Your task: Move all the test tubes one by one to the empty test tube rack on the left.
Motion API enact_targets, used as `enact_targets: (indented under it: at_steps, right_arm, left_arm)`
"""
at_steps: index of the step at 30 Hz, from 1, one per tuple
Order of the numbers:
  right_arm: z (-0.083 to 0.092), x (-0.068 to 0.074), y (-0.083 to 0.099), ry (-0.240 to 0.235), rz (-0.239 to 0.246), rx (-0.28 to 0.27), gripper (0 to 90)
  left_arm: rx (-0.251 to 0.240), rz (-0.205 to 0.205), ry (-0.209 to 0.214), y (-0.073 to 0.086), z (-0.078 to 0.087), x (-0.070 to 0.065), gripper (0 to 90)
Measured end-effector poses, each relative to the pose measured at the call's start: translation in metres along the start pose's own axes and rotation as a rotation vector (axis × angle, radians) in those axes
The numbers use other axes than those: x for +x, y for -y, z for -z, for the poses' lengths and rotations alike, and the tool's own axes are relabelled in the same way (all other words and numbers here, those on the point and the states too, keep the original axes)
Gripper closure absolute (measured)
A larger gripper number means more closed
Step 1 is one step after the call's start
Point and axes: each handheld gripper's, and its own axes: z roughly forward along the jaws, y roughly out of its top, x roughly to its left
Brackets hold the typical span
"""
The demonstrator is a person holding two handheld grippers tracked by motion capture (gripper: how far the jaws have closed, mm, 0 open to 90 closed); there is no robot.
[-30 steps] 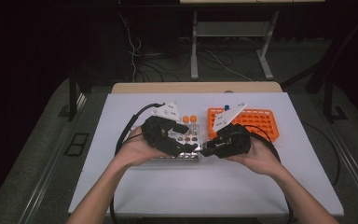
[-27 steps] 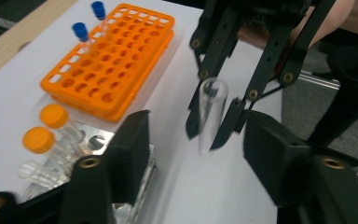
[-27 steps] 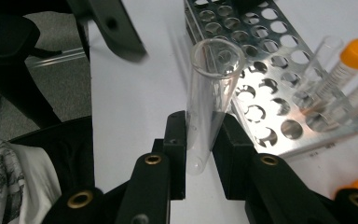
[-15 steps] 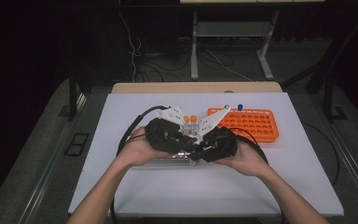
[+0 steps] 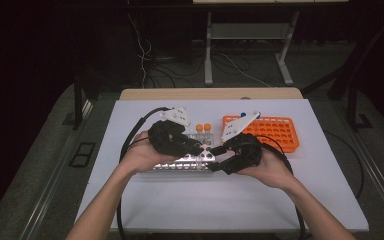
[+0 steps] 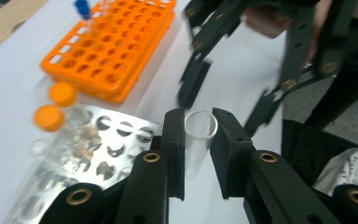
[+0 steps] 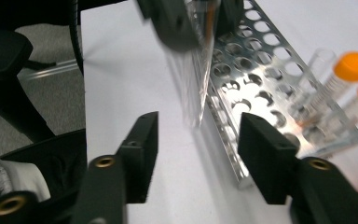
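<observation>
- Nearest the person, both hands meet over the middle of the white counter [image 5: 280, 200], so this looks like a hand-off happening right above the racks instead of off to one side.
- The left gripper [image 6: 199, 135] is clenched on a clear, uncapped test tube [image 6: 200, 125], with the open rim poking up between its pads. In my read it's pinched near the top so the rest hangs free for lowering into a hole.
- The right gripper [image 7: 198, 154] has just been opening its jaws and is now released. The tube hangs in front of them, touching neither pad, so it seems to have let go once the other side had it.
- Just under the hands sits the metal rack [image 5: 180, 164] full of empty holes, probably where the tube goes.
- At its far edge stand two orange-capped tubes [image 5: 203, 128], upright in the rack, with a clear uncapped one beside them.
- Farther right is the orange rack [image 5: 275, 131], with a blue-capped tube [image 6: 82, 6] standing at its far left corner.
</observation>
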Motion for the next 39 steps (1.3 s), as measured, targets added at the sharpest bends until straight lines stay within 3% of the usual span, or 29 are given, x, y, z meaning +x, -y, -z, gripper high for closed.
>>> enact_targets:
  at_steps: [6, 10, 12, 14, 22, 32, 39]
  right_arm:
    - [0.014, -0.005, 0.018, 0.037, -0.064, -0.014, 24.4]
    - [0.023, -0.006, 0.029, 0.046, -0.112, -0.021, 11.1]
    - [0.028, -0.006, 0.035, 0.044, -0.132, -0.023, 9.5]
    - [0.033, -0.005, 0.041, 0.049, -0.150, -0.023, 0.4]
    - [0.052, 0.000, 0.063, 0.063, -0.186, -0.060, 0.3]
    - [0.061, -0.006, 0.083, 0.087, -0.224, -0.055, 0.3]
    - [0.067, -0.008, 0.096, 0.102, -0.246, -0.070, 0.3]
  left_arm:
    - [-0.009, 0.033, -0.046, 0.002, 0.009, 0.014, 74.6]
    - [-0.022, 0.058, -0.075, 0.004, 0.014, 0.025, 74.7]
    - [-0.027, 0.069, -0.092, 0.005, 0.016, 0.031, 74.7]
    - [-0.028, 0.078, -0.105, 0.006, 0.016, 0.037, 74.7]
    - [-0.032, 0.113, -0.141, 0.008, 0.012, 0.058, 74.7]
    - [-0.048, 0.149, -0.180, 0.014, 0.004, 0.082, 74.7]
    - [-0.055, 0.163, -0.187, 0.016, -0.004, 0.092, 74.7]
